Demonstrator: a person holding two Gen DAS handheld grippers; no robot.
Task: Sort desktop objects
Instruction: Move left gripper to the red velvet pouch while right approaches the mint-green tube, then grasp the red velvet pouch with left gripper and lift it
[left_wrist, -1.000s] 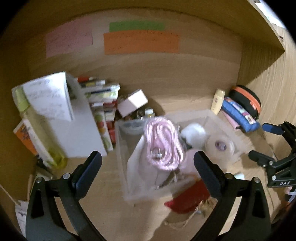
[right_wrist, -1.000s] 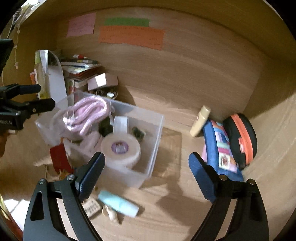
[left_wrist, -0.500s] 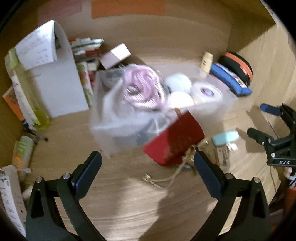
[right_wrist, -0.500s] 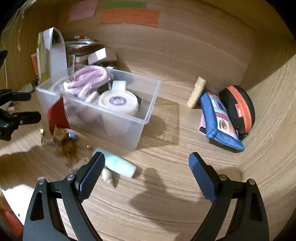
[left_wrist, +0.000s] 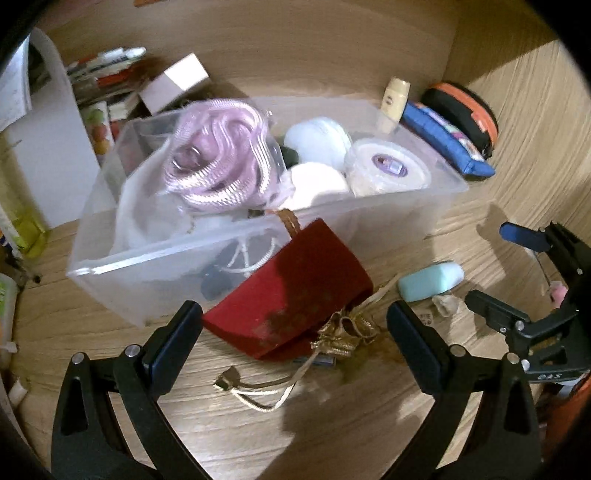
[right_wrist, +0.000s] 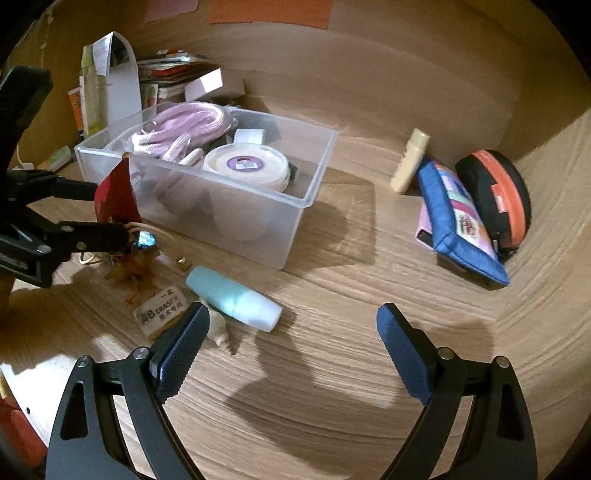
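The left claw (left_wrist: 293, 325) is spread wide and pinches nothing. It hangs just over a red pouch (left_wrist: 291, 291) that leans on the near wall of a clear plastic box (left_wrist: 388, 218). A gold drawstring bag (left_wrist: 343, 334) lies on the wooden surface (left_wrist: 258, 435) at the pouch's 5 o'clock, touching it, with its cord trailing toward 7 o'clock.

The right claw (right_wrist: 288, 345) is spread wide too, with nothing between its fingers. A mint-green tube (right_wrist: 232, 299) lies on the surface at 11 o'clock from the claw's middle, just beside the left fingertip. A small seashell (right_wrist: 218, 328) touches that finger, and an eraser (right_wrist: 160, 312) lies at the tube's 8 o'clock.

The box holds a coiled pink rope (left_wrist: 218, 162) at its 10 o'clock corner, a white round tub (left_wrist: 388, 171) with a purple label at 2 o'clock, and two white round things between them.

Well apart, at 3 o'clock from the box, a blue pencil case (right_wrist: 458, 218) leans on a black and orange case (right_wrist: 495, 195). A small cream bottle (right_wrist: 410, 160) stands tilted beside them.
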